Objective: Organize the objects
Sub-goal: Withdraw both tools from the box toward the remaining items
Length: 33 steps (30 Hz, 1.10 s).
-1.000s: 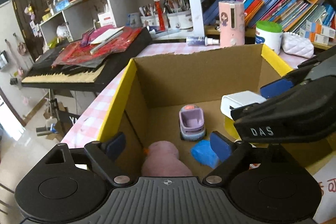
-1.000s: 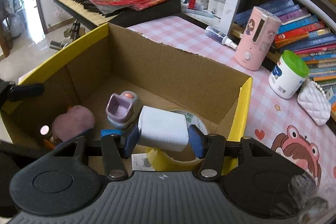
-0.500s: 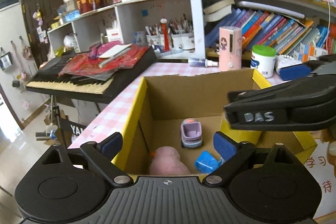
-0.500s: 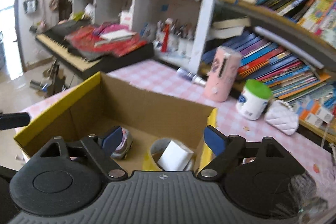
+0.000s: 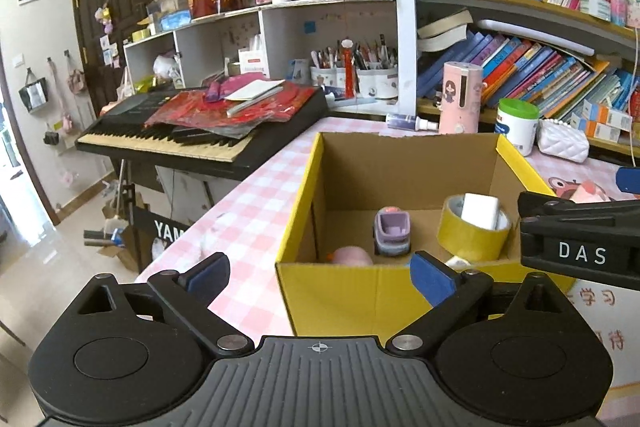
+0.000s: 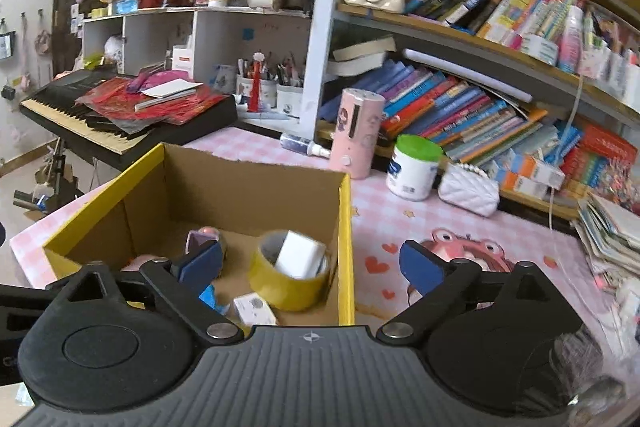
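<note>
A yellow-edged cardboard box point(image 5: 308, 183) point(image 6: 345, 227) stands on the pink checked table. Inside lie a yellow tape roll point(image 5: 472, 241) point(image 6: 286, 285) with a white block point(image 5: 480, 211) point(image 6: 300, 254) resting in it, a purple toy car point(image 5: 392, 231), a pink plush point(image 5: 352, 255) and a small white cube point(image 6: 254, 308). My left gripper point(image 5: 320, 277) is open and empty, pulled back from the box's near wall. My right gripper point(image 6: 310, 265) is open and empty above the box's near right corner; its body shows in the left wrist view point(image 5: 580, 247).
A black keyboard point(image 5: 192, 131) with red papers stands left of the table. Behind the box are a pink dispenser point(image 6: 358, 131), a green-lidded jar point(image 6: 414, 167), a white quilted purse point(image 6: 468, 193) and a small bottle point(image 6: 304, 143). Bookshelves fill the back wall. Papers point(image 6: 612, 227) are stacked at right.
My right gripper opened and dropped the white block into the tape roll in the box. Both grippers then pulled up and back from the box.
</note>
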Each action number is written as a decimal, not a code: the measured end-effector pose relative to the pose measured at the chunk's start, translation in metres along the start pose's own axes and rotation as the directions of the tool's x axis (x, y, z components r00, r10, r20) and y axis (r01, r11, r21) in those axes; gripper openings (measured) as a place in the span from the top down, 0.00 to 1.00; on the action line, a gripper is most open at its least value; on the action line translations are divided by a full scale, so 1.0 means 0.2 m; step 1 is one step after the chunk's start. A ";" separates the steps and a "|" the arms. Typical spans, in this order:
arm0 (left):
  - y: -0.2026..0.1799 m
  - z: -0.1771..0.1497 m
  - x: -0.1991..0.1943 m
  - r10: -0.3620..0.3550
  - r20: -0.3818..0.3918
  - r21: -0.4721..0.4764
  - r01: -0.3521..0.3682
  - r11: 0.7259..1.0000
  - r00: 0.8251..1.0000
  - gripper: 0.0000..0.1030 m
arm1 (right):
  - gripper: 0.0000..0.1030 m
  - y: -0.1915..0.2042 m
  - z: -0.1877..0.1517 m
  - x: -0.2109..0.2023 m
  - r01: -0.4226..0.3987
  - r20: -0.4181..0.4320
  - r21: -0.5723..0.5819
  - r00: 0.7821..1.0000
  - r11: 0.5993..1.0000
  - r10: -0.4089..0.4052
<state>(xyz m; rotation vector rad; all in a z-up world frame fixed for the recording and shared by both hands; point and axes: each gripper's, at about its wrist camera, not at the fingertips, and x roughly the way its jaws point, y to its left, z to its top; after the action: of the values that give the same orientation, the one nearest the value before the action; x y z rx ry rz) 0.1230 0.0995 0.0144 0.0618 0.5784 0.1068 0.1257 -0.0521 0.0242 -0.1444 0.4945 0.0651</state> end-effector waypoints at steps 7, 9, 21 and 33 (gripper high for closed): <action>0.07 -0.12 -0.11 -0.001 -0.020 -0.014 0.001 1.000 1.000 0.04 | 0.06 0.07 -0.14 -0.11 0.076 -0.054 -0.017 0.996 0.997 -0.077; 0.09 -0.16 -0.13 0.006 -0.038 -0.016 -0.007 1.000 0.999 0.04 | 0.06 0.09 -0.18 -0.15 0.077 -0.073 -0.021 0.994 0.997 -0.078; 0.14 -0.34 -0.29 -0.022 -0.088 0.022 0.024 0.999 0.996 0.04 | 0.05 0.19 -0.39 -0.37 0.095 -0.144 -0.023 0.985 0.995 -0.097; 0.08 -0.44 -0.40 -0.078 -0.110 0.075 0.086 0.993 0.991 0.04 | 0.04 0.13 -0.52 -0.54 0.159 -0.186 0.017 0.971 0.987 -0.153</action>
<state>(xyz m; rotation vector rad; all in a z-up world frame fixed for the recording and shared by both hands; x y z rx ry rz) 0.0072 0.1078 -0.0142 0.1102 0.6912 0.0071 -0.0201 -0.0461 -0.0191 -0.1587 0.6675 -0.1108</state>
